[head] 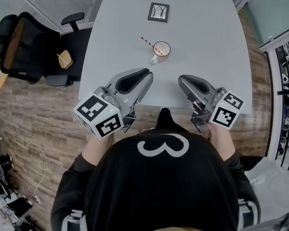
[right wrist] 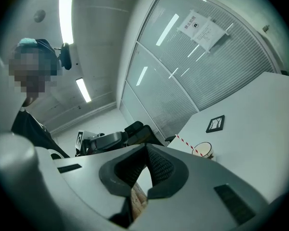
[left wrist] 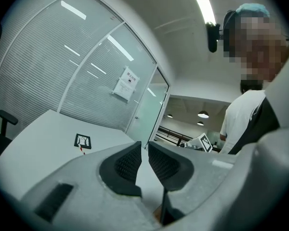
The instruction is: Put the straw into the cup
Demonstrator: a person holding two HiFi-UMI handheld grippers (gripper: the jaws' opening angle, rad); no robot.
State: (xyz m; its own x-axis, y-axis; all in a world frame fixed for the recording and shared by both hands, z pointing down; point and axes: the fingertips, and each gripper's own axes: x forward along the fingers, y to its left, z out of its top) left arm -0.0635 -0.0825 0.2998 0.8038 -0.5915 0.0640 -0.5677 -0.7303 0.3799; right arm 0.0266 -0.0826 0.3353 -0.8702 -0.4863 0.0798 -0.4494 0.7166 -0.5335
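A white cup (head: pixel 161 50) stands mid-table with a red-and-white striped straw (head: pixel 146 42) in it, leaning out toward the far left. In the right gripper view the cup (right wrist: pixel 203 150) and straw (right wrist: pixel 184 141) show just right of the jaws. My left gripper (head: pixel 145 73) hovers over the table's near edge, well short of the cup. Its jaws (left wrist: pixel 145 146) stand a narrow slit apart with nothing between them. My right gripper (head: pixel 181 80) hangs level beside it, shut and empty (right wrist: pixel 145 147). The left gripper view shows only the straw's tip (left wrist: pixel 81 149).
A framed marker card (head: pixel 159 12) lies at the far side of the grey table (head: pixel 207 37). A black office chair (head: pixel 26 44) stands left of the table on the wooden floor. Glass walls with blinds (left wrist: pixel 53 76) close off the room.
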